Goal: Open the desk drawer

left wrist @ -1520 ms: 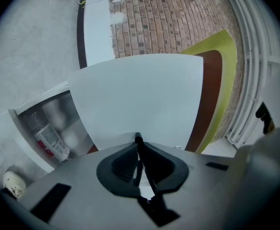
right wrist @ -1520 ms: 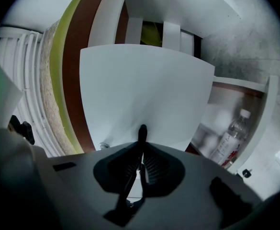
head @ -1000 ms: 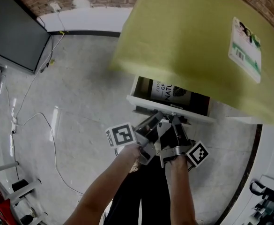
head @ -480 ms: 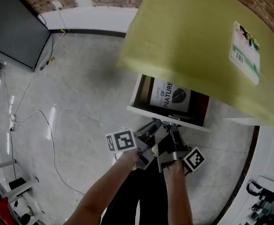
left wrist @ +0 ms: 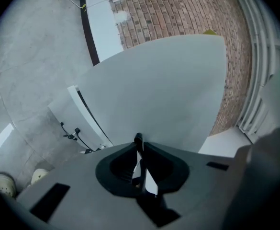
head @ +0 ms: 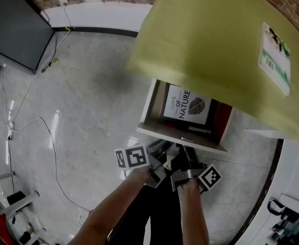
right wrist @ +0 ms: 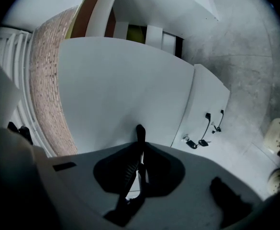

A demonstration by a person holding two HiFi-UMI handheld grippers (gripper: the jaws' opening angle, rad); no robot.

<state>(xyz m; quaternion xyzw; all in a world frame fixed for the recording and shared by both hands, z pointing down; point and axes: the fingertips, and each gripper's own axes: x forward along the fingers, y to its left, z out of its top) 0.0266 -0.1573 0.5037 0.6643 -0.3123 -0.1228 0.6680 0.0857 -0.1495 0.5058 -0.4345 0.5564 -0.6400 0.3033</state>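
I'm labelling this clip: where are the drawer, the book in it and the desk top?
drawer (head: pixel 159 131), head view, white front panel
book (head: pixel 186 104), head view, cover's middle
desk top (head: pixel 205 34), head view, yellow surface

Drawer (head: pixel 147 106) stands out from under the desk top (head: pixel 210 40) — overhang closes off its rear from above; book (head: pixel 186 104) takes most of the bottom. Floor (head: pixel 93 86) to the left is open — one cable (head: pixel 52 138) trails across.

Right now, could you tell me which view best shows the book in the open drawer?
The head view: it looks down into the open drawer and shows the book with its white, leaf-printed cover. Both gripper views face the drawer's white front; neither shows the book.
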